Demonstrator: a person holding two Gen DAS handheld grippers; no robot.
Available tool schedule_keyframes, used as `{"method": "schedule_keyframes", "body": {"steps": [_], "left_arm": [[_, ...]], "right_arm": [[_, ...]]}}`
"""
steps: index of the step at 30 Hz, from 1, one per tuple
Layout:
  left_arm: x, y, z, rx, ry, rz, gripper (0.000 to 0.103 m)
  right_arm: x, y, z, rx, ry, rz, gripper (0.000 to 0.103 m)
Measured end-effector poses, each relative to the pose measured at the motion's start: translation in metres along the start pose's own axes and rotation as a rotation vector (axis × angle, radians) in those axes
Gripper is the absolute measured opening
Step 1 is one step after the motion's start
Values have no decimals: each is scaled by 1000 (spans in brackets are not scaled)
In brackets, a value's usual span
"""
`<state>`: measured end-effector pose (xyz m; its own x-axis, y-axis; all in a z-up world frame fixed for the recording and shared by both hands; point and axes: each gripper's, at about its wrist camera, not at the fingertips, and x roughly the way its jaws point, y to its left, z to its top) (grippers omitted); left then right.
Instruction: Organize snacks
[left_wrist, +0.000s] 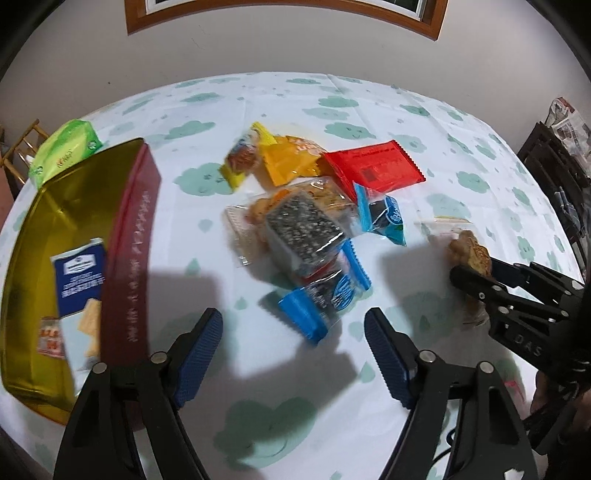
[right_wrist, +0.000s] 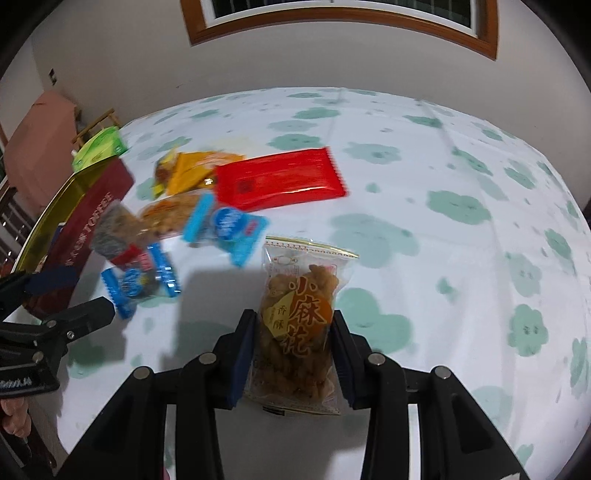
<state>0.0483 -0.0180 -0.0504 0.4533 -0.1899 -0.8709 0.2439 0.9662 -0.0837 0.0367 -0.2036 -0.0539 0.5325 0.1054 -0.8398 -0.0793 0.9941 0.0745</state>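
The left hand-held gripper (left_wrist: 293, 328) hangs open and empty above the bench (left_wrist: 424, 122), over a blue-wrapped snack (left_wrist: 321, 299) beside the gold tin (left_wrist: 40, 236). In the right wrist view, the right hand-held gripper (right_wrist: 293, 341) is clamped on a clear packet of fried twists (right_wrist: 301, 321), with the snack pile (right_wrist: 207, 206) left of it.

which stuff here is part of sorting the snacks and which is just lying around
Job: twist packet in right gripper, left gripper, snack pile, red packet, tin.
Lying about: green pack, tablecloth, chair.
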Motion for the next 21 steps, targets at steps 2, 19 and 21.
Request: {"method": "schedule_keyframes", "body": {"steps": [2,19,21], "left_arm": [[7,-2,3,-4,14,-5,67],[13,-13,13,-10,16,-79,24],[7,-14,12,-1,13,-95,19]], "right_arm": [[-1,-6,-1,5,-3,4,40],[-2,-11,-4,9,-26,32,40],[-2,-11,-4,11,-27,30,40]]}}
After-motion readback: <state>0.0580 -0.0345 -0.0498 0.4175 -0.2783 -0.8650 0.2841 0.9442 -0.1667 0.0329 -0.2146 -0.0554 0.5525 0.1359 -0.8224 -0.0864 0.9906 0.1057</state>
